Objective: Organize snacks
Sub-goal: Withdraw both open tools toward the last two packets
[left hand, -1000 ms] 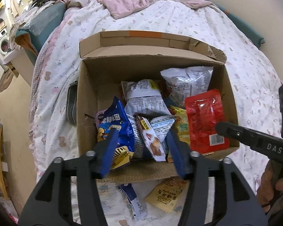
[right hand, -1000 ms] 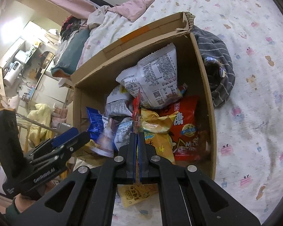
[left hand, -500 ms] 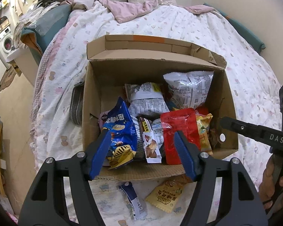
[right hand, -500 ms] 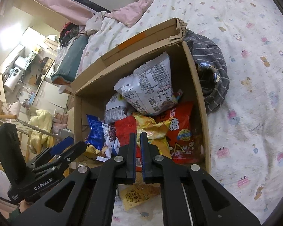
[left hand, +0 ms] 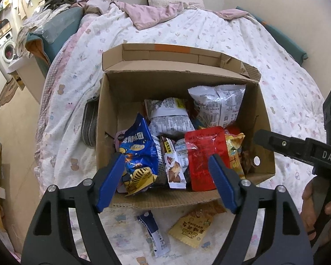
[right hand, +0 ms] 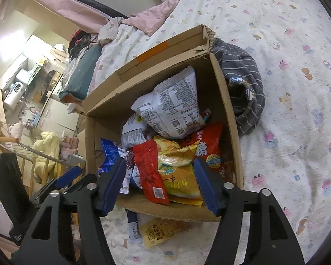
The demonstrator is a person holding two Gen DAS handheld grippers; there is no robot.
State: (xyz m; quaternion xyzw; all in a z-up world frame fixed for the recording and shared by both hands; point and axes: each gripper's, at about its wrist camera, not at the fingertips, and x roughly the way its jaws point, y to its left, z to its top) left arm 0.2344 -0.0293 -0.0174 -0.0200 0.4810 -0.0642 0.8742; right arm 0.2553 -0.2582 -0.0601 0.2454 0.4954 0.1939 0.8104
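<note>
Both grippers spread, empty: left gripper (left hand: 165,174), right gripper (right hand: 157,182). Yellow snack packet (left hand: 193,228) on bedsheet outside cardboard box (left hand: 165,199), 6 o'clock of left gripper, probably nearer; long axis 2-to-8.

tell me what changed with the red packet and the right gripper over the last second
A second ago the right gripper was shut on the red packet, holding it over the right side of the cardboard box. It has since opened and let go; the packet now lies in the box, nearer the middle, beside the yellow bag. The left gripper stayed open, and the yellow packet and blue-and-white stick packet stayed on the bed outside.
</note>
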